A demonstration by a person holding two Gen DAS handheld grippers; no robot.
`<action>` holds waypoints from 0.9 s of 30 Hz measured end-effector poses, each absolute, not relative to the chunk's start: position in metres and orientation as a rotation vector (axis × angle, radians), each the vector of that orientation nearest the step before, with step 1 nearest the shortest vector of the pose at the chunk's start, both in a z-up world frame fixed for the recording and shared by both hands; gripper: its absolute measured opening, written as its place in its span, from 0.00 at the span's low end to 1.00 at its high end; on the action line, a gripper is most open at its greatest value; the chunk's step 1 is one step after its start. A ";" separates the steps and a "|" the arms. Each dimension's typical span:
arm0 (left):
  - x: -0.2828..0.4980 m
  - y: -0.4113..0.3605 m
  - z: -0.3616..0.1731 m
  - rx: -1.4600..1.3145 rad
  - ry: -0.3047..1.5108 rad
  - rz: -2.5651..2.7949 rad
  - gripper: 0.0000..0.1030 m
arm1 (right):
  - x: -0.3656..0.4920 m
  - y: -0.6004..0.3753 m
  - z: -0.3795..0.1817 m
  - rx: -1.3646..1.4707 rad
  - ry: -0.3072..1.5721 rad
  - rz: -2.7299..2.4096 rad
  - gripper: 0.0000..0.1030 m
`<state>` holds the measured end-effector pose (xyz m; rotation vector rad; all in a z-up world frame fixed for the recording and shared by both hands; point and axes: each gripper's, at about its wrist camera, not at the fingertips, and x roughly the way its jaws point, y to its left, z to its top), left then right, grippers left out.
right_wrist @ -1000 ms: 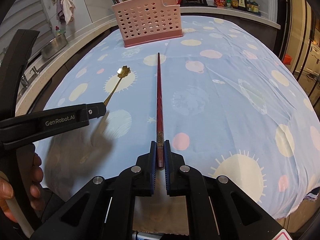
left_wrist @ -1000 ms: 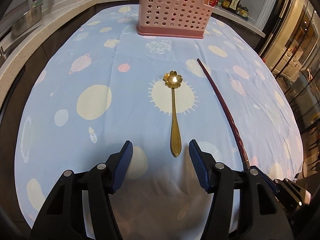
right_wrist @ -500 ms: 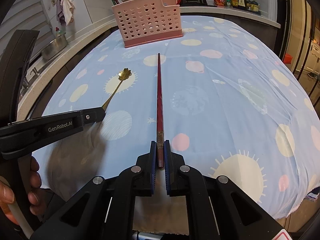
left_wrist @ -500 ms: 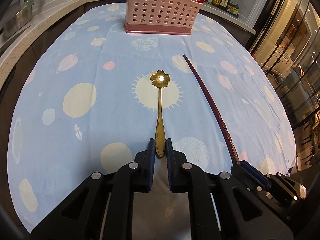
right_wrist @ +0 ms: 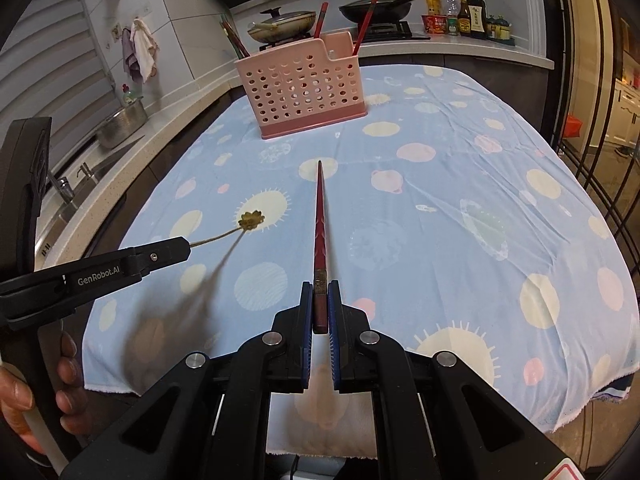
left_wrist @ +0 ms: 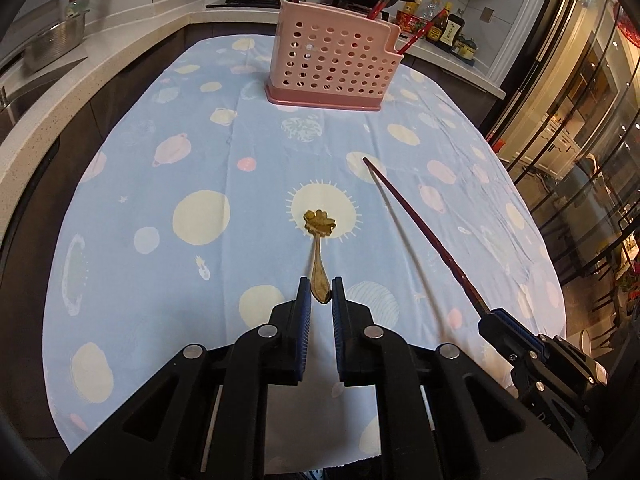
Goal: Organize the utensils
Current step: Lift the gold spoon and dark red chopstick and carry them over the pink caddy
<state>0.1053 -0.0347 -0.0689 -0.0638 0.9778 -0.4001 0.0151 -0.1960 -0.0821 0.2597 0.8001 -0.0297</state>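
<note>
My left gripper (left_wrist: 320, 292) is shut on the handle of a gold spoon (left_wrist: 319, 236) with a flower-shaped bowl and holds it above the tablecloth. It also shows in the right wrist view (right_wrist: 184, 246), with the spoon (right_wrist: 251, 220) sticking out. My right gripper (right_wrist: 320, 300) is shut on the thick end of a dark red chopstick (right_wrist: 320, 216), lifted off the cloth; the chopstick shows in the left wrist view (left_wrist: 424, 232) too. A pink perforated utensil basket (left_wrist: 332, 64) (right_wrist: 300, 88) stands at the far end, with several red chopsticks in it.
The table carries a light blue cloth (left_wrist: 160, 208) with planet prints. A counter with a steel pot (right_wrist: 120, 126) and sink runs along the left. A stove with pans (right_wrist: 288, 22) and sauce bottles (right_wrist: 468, 14) lies behind the basket. Glass doors are on the right.
My left gripper closed on the spoon handle and lifted it off the cloth. My right gripper raised the chopstick. Both views rose and see more of the kitchen.
</note>
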 end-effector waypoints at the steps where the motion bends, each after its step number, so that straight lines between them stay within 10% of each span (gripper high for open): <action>1: 0.105 -0.034 -0.066 -0.066 0.974 -0.399 0.10 | 0.015 -0.197 -0.079 0.262 0.792 -0.029 0.07; 27: 0.122 -0.046 0.016 -0.003 0.796 -0.413 0.01 | 0.029 -0.232 0.024 0.318 0.553 -0.021 0.07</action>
